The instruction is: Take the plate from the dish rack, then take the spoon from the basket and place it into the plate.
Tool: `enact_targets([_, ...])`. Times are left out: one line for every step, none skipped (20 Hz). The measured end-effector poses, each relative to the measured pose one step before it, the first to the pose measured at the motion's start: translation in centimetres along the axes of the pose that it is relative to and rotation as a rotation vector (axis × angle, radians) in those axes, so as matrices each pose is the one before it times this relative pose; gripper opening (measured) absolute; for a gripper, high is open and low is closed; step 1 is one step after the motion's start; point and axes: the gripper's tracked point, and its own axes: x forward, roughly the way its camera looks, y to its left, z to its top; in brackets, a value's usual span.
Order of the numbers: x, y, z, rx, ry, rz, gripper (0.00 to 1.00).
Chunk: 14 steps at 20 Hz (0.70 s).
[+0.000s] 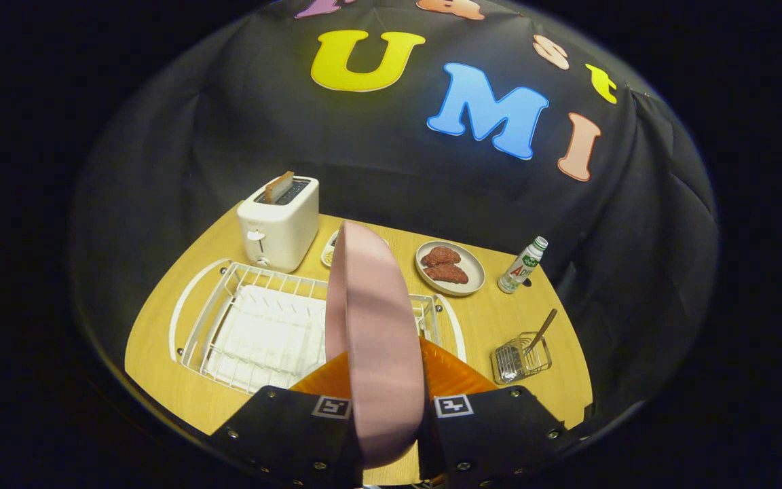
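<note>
Between your gripper's (389,414) 2 fingers stands the pink plate (374,326), held on edge with 1 finger pressed on each face, so the tool is clamped on it. The plate rises upright ahead of the fingers, and it looks lifted clear of the white wire dish rack (255,326), though its lower rim is hidden by the fingers and you cannot be sure. An orange plate (449,373) sits just behind the pink one at the near end of the rack.

To the right of the rack, the small wire basket (520,358) stands on the wooden table (499,312) with the wooden-handled spoon (540,329) leaning out of it, apart from the rack.

Farther back are the white toaster (279,227) with a slice of toast (278,185) in its slot, a grey plate (472,272) bearing 2 pieces of meat (444,266), and a small bottle (523,265) beyond the basket. A small dish (329,251) peeks out behind the pink plate, beside the toaster.

You are in step 1, taking the plate from the rack. Next, I judge, you need to carry it to bare table, likely between the rack and the basket, lay it flat and let go, keeping it off the orange plate and the rack wires. Only then can you reach for the spoon.
</note>
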Motion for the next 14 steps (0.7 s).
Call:
enact_targets([-0.834, 0.442, -0.675, -0.00035, -0.00174, 0.01788, 0.29])
enact_targets([-0.915, 0.439, -0.686, 0.00099, -0.00081, 0.02034, 0.29])
enact_targets([-0.754, 0.582, -0.851, 0.00677, 0.00065, 0.02488, 0.29])
enact_targets([-0.688, 0.614, -0.889, 0.01132, 0.00394, 0.02342, 0.29])
enact_targets([-0.642, 0.424, -1.073, 0.01131, 0.00855, 0.02060, 0.29])
enact_targets([-0.620, 0.353, -1.072, 0.01060, 0.01140, 0.01672, 0.30])
enact_targets([-0.461, 0.276, -1.056, 0.01109, 0.01153, 0.01320, 0.29])
enact_targets([-0.242, 0.230, -1.064, 0.01236, 0.01068, 0.01464, 0.29])
enact_targets([-0.009, 0.264, -1.144, 0.01719, 0.01017, 0.01772, 0.29])
enact_targets([-0.010, 0.308, -1.047, 0.02249, 0.00950, 0.02397, 0.29])
enact_targets([0.324, 0.304, -1.130, 0.01778, 0.00897, 0.02434, 0.29])
enact_targets([0.268, 0.141, -1.108, 0.01613, 0.00776, 0.02183, 0.29])
enact_targets([0.436, 0.147, -1.232, 0.02218, 0.01013, 0.02608, 0.29])
enact_targets([0.408, 0.118, -1.212, 0.02864, 0.01041, 0.02564, 0.29])
